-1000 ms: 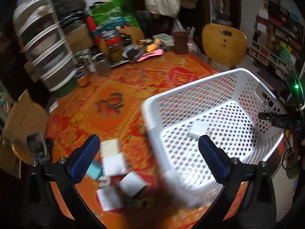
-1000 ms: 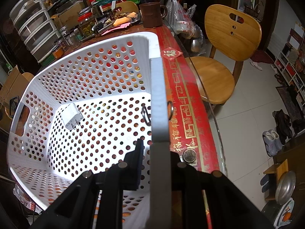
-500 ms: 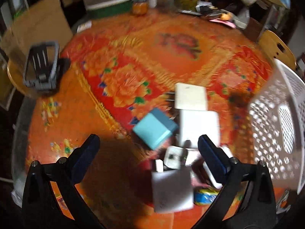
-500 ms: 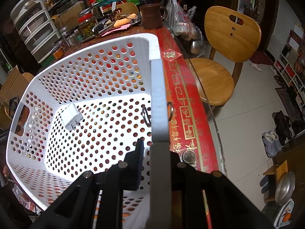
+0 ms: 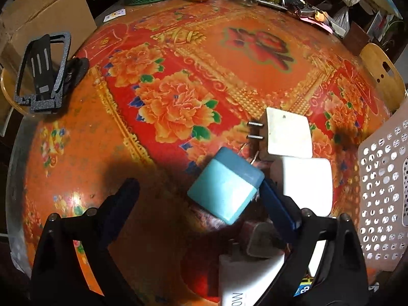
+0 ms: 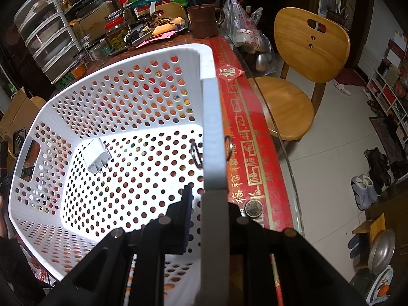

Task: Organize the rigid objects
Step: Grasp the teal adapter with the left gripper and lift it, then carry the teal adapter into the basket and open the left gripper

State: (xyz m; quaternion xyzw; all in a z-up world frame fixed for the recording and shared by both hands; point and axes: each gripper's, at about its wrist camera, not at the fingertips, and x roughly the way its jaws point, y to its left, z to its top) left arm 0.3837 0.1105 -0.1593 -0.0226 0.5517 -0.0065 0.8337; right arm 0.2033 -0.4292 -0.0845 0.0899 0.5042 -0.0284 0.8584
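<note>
we see a teal charger block [image 5: 225,187], two-toned with rounded corners, lying on the floral table [image 5: 178,63] among white chargers. our left gripper [image 5: 201,196] has dropped from over the basket to straddle it, jaws wide and just narrowing. our right gripper [image 6: 207,199] stays clamped on the white basket [image 6: 213,127] rim.

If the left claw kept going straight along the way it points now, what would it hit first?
Most likely the teal charger: it lies between the open left claw, close against the right finger. The claw has just been closing. Depth is hard to judge; the tablecloth lies right beneath.
</note>
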